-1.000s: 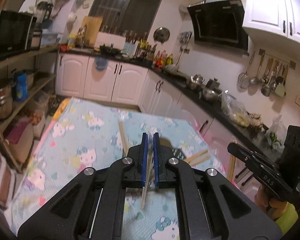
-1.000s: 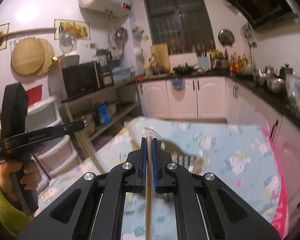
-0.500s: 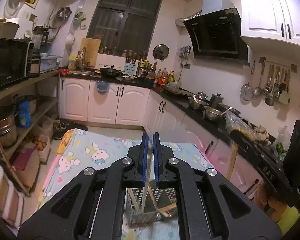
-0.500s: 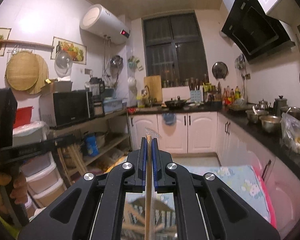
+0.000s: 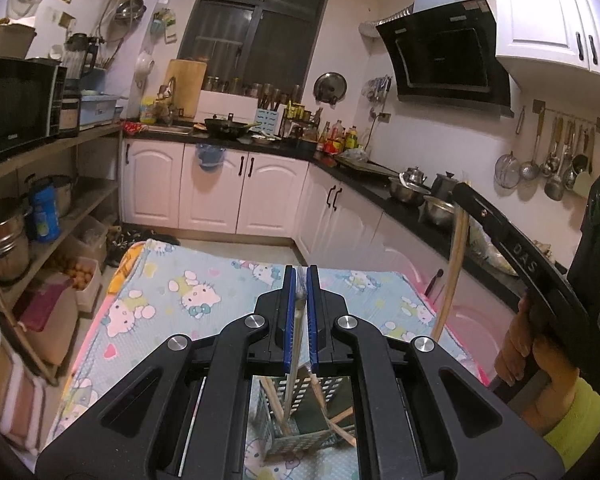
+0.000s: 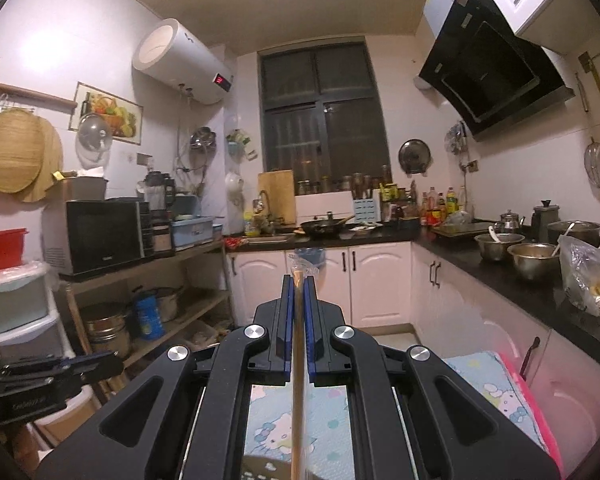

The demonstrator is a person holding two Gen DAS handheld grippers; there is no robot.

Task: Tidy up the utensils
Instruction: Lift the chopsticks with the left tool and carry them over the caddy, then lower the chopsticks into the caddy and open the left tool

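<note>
My left gripper [image 5: 300, 276] is shut on a thin pale stick [image 5: 294, 360]. The stick hangs down into a perforated metal utensil holder [image 5: 270, 420] on the cartoon-cat tablecloth [image 5: 188, 300]. Wooden chopsticks [image 5: 328, 408] lean inside the holder. My right gripper [image 6: 299, 280] points level, shut on a wooden chopstick [image 6: 298, 380] in clear wrapping. In the left wrist view the right gripper [image 5: 462, 196] is up at the right, with its chopstick [image 5: 452, 272] hanging below it over the table's right edge. A hand in a yellow-green sleeve [image 5: 572, 416] holds it. The left gripper [image 6: 116, 362] shows low at the left of the right wrist view.
A black counter with steel pots [image 5: 408, 192] runs along the right wall. Open shelves with a microwave [image 5: 16, 108] and pots stand on the left. Something pink [image 5: 480, 312] sits against the table's right side. White cabinets [image 5: 220, 188] close the far end.
Both grippers have risen and tilted up, so the tablecloth sank in both views. The utensil holder came into view under the left gripper. Both grips stayed shut.
</note>
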